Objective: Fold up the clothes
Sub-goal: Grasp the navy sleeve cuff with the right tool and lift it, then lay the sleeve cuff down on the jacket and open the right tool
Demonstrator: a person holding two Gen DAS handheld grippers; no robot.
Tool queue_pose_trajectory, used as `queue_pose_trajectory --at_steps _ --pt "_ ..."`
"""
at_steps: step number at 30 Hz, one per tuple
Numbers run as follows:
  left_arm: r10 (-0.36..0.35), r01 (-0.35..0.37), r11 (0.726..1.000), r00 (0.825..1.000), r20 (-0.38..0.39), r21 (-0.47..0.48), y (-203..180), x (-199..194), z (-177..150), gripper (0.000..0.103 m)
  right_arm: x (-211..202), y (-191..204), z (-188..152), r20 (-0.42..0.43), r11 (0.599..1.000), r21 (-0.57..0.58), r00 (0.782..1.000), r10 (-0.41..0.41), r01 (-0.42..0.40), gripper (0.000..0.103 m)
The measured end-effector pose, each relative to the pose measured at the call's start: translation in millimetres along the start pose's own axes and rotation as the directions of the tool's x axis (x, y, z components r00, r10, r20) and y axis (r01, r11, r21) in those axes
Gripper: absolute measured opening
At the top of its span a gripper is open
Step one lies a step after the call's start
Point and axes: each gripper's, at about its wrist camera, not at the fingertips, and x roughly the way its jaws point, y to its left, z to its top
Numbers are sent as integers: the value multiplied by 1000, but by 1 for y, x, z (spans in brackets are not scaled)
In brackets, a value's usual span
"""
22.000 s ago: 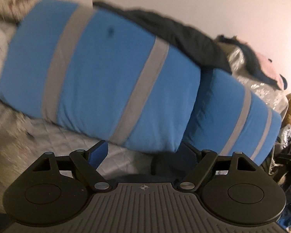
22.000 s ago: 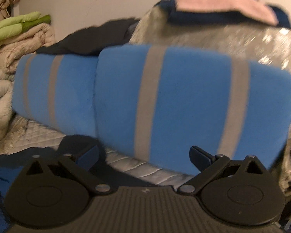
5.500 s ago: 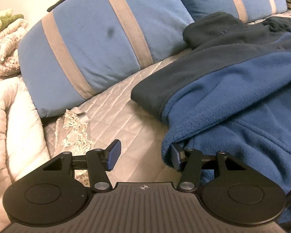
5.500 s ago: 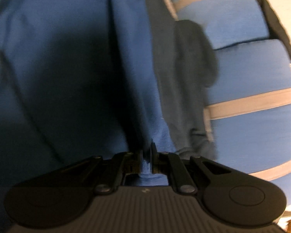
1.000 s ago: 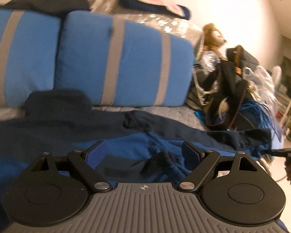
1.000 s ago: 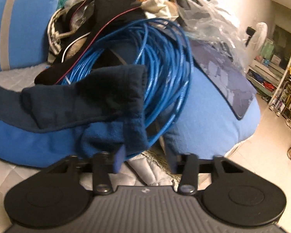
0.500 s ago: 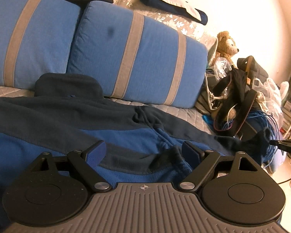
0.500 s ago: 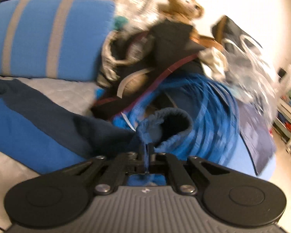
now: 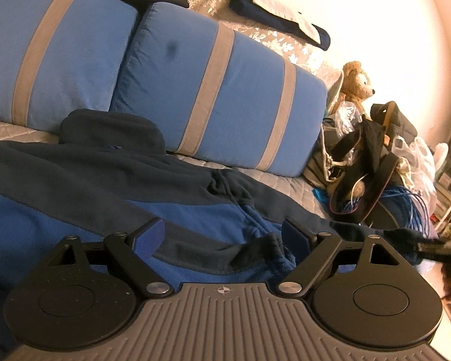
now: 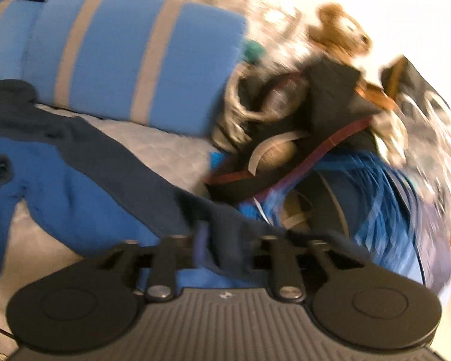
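Fleece jacket [image 10: 75,192] | cuff between opening right hand-held gripper [image 10: 228,249] jaws

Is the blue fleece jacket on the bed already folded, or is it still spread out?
Spread out. The fleece jacket lies flat across the bed, collar toward the pillows, one sleeve stretched sideways. No fold shows.

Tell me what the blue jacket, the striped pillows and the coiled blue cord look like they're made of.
Jacket: likely fleece, matte and fuzzy, with a soft napped surface and thick rounded folds.
Striped pillows: woven fabric, probably cotton, matte, finely wrinkled at the seams.
Coiled cord: thin, smooth strands with a slight sheen, probably plastic-jacketed cable; too small to be sure.
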Motion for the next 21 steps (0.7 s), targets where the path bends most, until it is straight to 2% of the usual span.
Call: queue_pose_trajectory --at_steps 2,8,11,14,15,16,17,21 --pt "-4 4 1000 1000 1 -4 1 0 0 86 -2 -17 -19 -16 998 35 999 -43 44 72" --pt "-5 5 1000 1000 3 -11 1 -1 1 86 1 -63 -67 -87 980 83 981 -175 182 70" --pt "2 -2 1000 1000 2 -12 2 -1 0 86 9 -77 -74 -103 977 68 975 -197 205 69" --pt "8 -8 1000 1000 -1 -14 2 0 0 86 21 -80 -74 -102 981 9 976 -192 193 69" --pt "8 -8 1000 1000 -2 -14 2 0 0 86 27 -80 -74 -107 983 -13 977 -185 185 60" --pt "9 -9 1000 1000 -2 -14 1 0 0 86 33 -80 -74 -116 986 -15 979 -169 169 45" --pt "10 -10 1000 1000 -3 -13 2 0 0 86 38 -79 -73 -127 989 -13 980 -151 150 27" --pt "13 -13 1000 1000 -10 -12 2 2 0 86 41 -65 -57 -112 993 -35 986 -119 116 21"
